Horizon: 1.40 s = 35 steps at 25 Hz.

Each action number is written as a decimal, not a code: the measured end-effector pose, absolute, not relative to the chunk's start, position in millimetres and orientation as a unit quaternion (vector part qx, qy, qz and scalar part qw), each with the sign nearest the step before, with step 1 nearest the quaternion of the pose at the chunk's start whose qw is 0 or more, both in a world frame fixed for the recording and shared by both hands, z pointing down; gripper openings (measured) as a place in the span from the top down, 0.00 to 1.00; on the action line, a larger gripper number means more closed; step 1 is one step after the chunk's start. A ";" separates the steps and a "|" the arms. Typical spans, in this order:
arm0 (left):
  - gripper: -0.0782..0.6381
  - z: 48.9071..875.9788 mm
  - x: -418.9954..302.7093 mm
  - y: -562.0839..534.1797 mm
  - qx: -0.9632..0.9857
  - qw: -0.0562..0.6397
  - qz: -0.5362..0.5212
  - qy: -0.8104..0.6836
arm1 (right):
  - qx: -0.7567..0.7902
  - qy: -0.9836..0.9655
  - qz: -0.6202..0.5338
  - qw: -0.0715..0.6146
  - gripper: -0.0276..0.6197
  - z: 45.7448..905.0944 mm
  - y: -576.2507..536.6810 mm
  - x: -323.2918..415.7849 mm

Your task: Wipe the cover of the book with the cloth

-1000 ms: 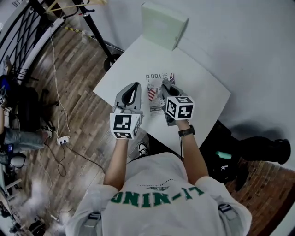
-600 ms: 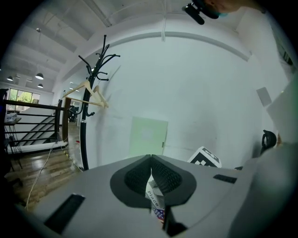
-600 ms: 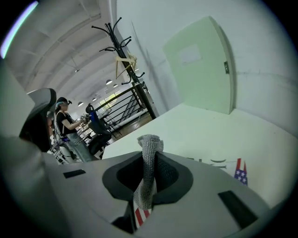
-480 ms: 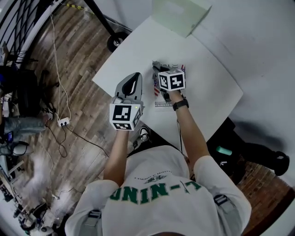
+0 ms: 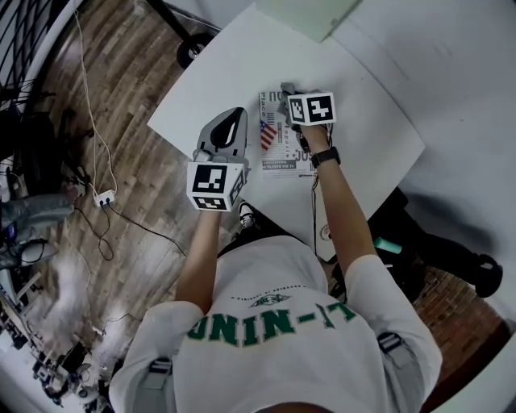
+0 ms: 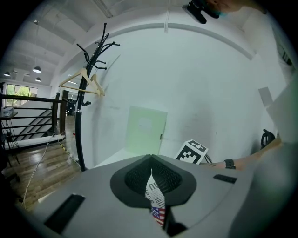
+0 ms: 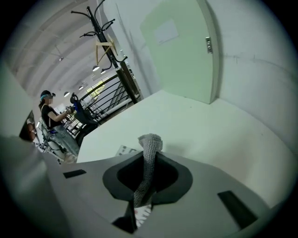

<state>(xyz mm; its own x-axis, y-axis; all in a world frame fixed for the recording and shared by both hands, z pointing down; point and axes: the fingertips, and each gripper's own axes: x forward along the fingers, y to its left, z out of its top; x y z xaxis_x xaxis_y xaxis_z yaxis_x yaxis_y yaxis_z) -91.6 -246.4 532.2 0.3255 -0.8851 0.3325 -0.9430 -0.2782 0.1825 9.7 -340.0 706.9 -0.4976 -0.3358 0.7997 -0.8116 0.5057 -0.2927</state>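
Observation:
A book [image 5: 279,150] with a flag printed on its cover lies flat on the white table [image 5: 367,141]. My right gripper [image 5: 288,90] is over the book's far end, shut on a grey knitted cloth [image 7: 148,160] that sticks up past the jaws. A corner of the book [image 7: 125,150] shows to the left of those jaws. My left gripper [image 5: 236,119] rests just left of the book, jaws closed together with nothing between them. Through the slot under the left gripper [image 6: 151,158] I see the book cover [image 6: 157,209].
A pale green box [image 5: 310,12] stands at the table's far edge, upright in the left gripper view [image 6: 145,130]. A black coat rack [image 6: 86,93] stands off the table's left corner. A person [image 7: 49,116] stands far off by a railing. Wooden floor with cables lies left of the table.
My right gripper has carried the cloth along the cover from the book's near part to its far end. The left gripper has stayed beside the book's left edge.

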 end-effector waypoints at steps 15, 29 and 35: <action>0.87 526.2 -80.3 -237.5 0.803 0.175 0.079 -0.564 | 0.402 -0.758 0.418 0.299 0.90 696.9 -343.8 65.5; 0.87 522.6 -110.7 -212.0 0.782 0.170 0.097 -0.592 | 0.283 -0.794 0.413 0.346 0.90 712.8 -283.9 -48.0; 0.87 522.5 -85.7 -219.9 0.799 0.174 0.085 -0.569 | 0.353 -0.764 0.422 0.338 0.90 710.9 -302.4 29.5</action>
<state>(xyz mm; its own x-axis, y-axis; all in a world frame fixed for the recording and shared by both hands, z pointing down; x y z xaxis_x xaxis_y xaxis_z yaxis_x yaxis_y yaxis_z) -85.7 -219.9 522.5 0.3384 -0.8796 0.3344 -0.9390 -0.2923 0.1811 29.5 -302.4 710.9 -0.5232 -0.2534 0.8137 -0.8238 0.3948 -0.4067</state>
